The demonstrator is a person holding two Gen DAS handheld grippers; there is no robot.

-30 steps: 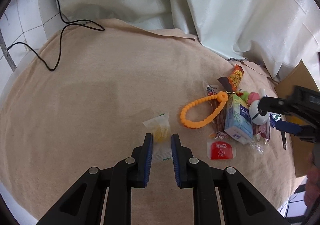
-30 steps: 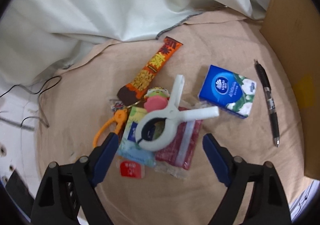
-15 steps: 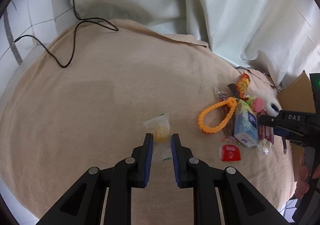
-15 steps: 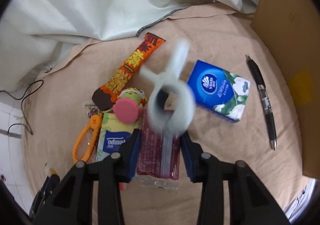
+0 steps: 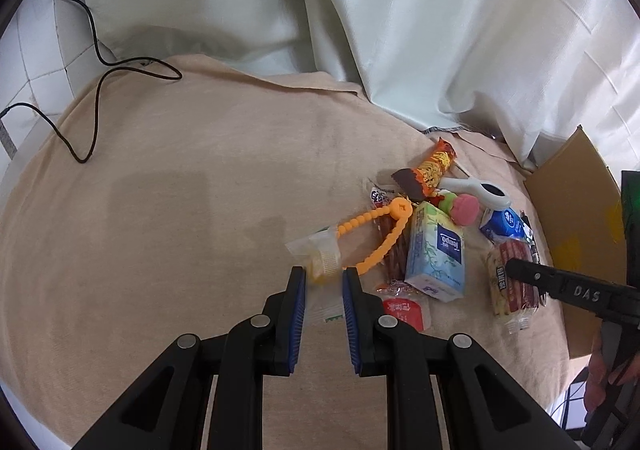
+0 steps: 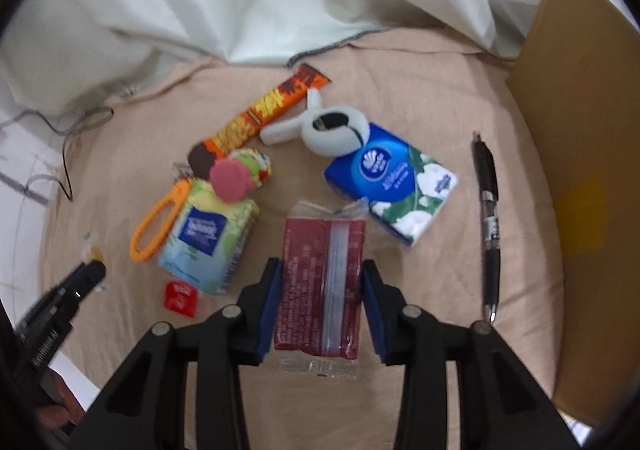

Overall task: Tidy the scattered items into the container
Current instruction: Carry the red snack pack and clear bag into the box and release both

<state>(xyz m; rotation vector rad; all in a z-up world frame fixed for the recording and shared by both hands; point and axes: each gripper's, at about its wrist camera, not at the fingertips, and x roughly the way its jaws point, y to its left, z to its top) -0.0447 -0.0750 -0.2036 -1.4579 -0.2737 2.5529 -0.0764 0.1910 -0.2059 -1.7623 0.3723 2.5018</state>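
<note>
My left gripper is clamped on a small clear packet with a yellow piece inside, the blue pads pressed to both its sides. My right gripper is closed on a red sausage pack, which runs lengthwise between the pads and sticks out past the fingertips.

The rest of the scattered things lie on the tan cloth covering the bench. A green-and-blue tissue pack sits just left of the sausage pack, with an orange beaded loop against its left side and a pink-topped toy at its far end. A small red sachet lies near its close corner. Beyond them are a long orange snack bar, a white clip touching a blue tissue pack, and a black pen farther right. The cardboard box stands at the right edge, beside the pen.
</note>
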